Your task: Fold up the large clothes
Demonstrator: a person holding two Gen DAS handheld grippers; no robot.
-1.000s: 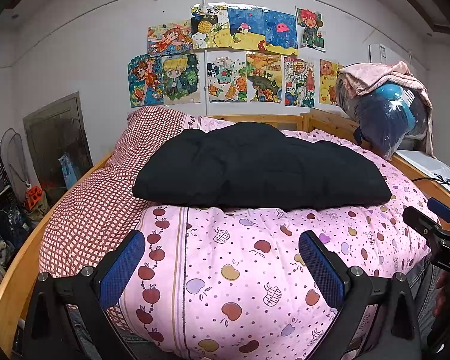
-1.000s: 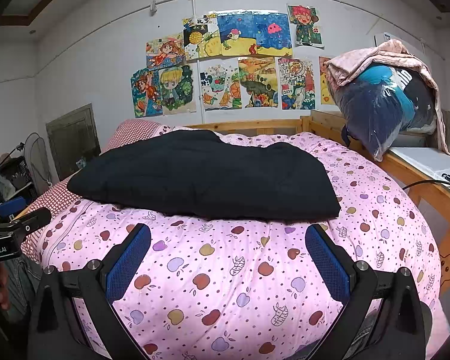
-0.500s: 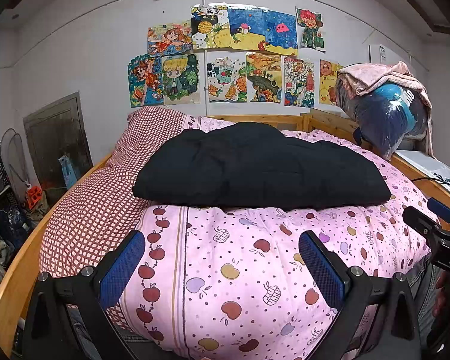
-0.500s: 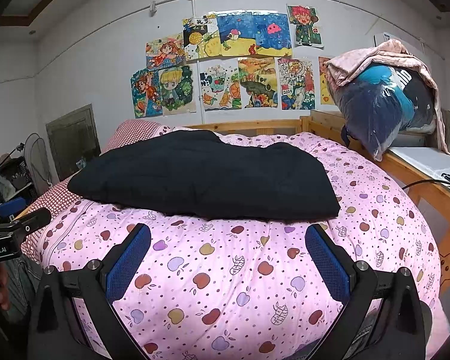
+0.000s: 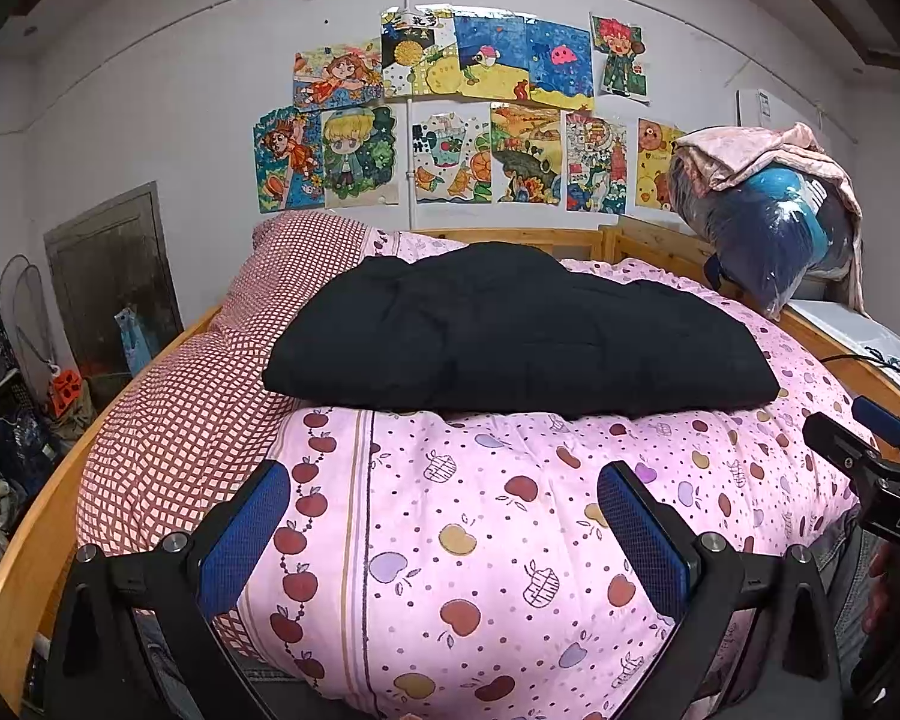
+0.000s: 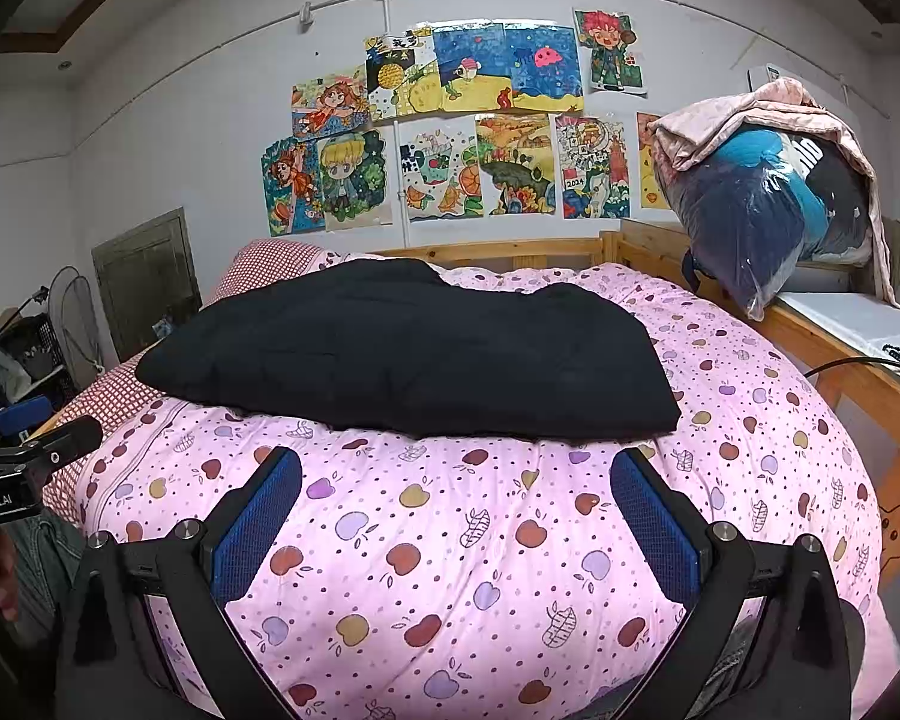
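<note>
A black garment (image 5: 510, 336) (image 6: 414, 354) lies folded into a flat rectangle on top of the pink apple-print quilt (image 5: 480, 540) (image 6: 450, 540). My left gripper (image 5: 444, 531) hovers open over the quilt's near edge, short of the garment, with nothing between its blue pads. My right gripper (image 6: 450, 519) is likewise open and empty, facing the garment's front edge. Each view catches the other gripper at its side: the right one (image 5: 870, 468), the left one (image 6: 24, 474).
A red checked pillow (image 5: 210, 372) lies left of the garment. The wooden bed frame (image 5: 24, 540) rims the bed. A plastic-wrapped bundle under a pink cloth (image 6: 774, 210) sits at the right on a wooden ledge. Drawings cover the back wall. Clutter and a fan (image 6: 72, 324) stand left.
</note>
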